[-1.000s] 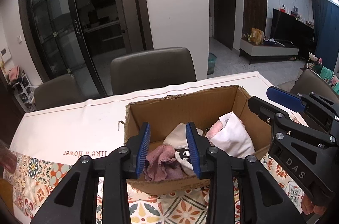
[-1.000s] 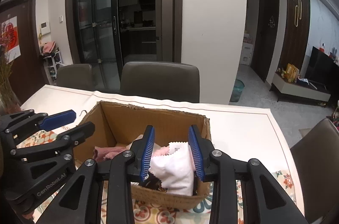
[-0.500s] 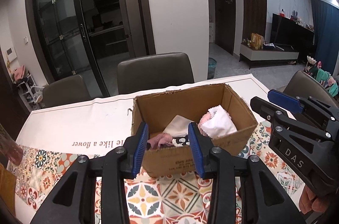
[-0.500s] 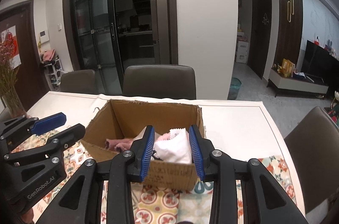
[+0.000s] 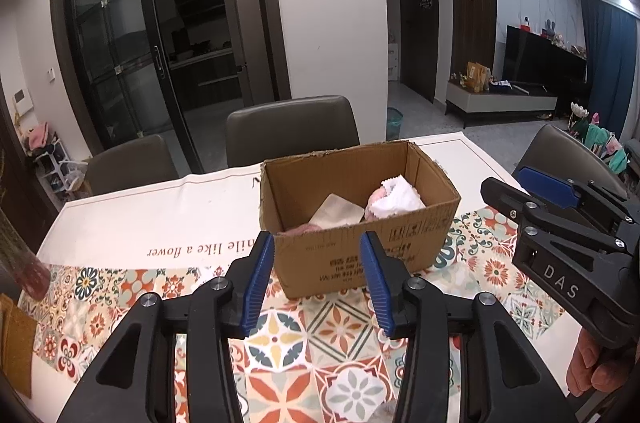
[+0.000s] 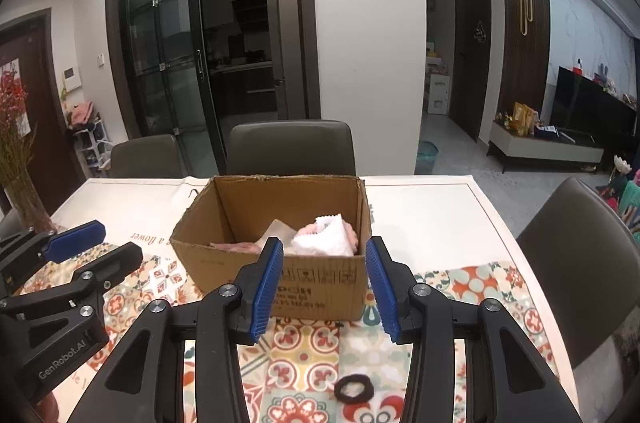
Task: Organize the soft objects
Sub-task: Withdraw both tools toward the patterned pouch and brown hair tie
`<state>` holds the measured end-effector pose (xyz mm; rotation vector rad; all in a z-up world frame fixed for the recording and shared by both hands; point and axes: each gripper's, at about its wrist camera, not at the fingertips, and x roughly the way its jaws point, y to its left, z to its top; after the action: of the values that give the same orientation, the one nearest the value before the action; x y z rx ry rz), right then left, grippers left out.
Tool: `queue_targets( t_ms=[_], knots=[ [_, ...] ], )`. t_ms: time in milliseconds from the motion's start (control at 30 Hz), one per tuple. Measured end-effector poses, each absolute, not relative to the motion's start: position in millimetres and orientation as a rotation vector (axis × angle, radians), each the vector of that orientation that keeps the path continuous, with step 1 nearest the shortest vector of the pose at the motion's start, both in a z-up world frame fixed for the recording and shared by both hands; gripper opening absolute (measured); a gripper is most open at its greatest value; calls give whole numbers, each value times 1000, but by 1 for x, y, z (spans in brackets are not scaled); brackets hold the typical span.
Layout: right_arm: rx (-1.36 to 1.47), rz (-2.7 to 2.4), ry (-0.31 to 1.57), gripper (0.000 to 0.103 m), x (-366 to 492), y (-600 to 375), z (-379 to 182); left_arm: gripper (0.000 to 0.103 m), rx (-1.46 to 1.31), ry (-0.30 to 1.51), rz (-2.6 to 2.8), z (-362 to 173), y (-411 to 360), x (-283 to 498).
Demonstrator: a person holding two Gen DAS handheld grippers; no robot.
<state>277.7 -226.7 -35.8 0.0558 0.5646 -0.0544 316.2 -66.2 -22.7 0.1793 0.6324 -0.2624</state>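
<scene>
A cardboard box (image 5: pixel 360 251) stands on the table and also shows in the right wrist view (image 6: pixel 320 279). Inside it lie a white cloth (image 5: pixel 396 201) (image 6: pixel 326 243), a beige cloth (image 5: pixel 334 213) and pink cloths (image 6: pixel 236 246). A black hair tie (image 6: pixel 354 388) lies on the patterned mat near the front edge. My left gripper (image 5: pixel 318 283) is open and empty, just in front of the box. My right gripper (image 6: pixel 324 291) is open and empty, also in front of the box, above the hair tie.
A patterned tile mat (image 5: pixel 304 343) and a white cloth with lettering (image 5: pixel 172 223) cover the table. A vase with red flowers (image 6: pixel 24 199) stands at the far left. Grey chairs (image 6: pixel 292 147) stand behind the table and one (image 6: pixel 580 263) at the right.
Both grippers have pulled back from over the box toward the table's front edge, both empty. The cloths stay in the box. The hair tie has come into view.
</scene>
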Motion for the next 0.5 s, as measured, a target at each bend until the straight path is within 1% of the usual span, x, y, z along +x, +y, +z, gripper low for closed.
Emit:
queue_targets(
  t_ms=[133,233,500],
  knots=[
    [72,-52,566,45,270,-229,-33,45,174,637,-252,-21,-62,305],
    [76,-43,560,51,264,-231,-33,47,163,634,-231,-18,-61,295],
    [89,-6,564,52,250,-240,-36,49,120,643,-146,-21,-62,271]
  ],
)
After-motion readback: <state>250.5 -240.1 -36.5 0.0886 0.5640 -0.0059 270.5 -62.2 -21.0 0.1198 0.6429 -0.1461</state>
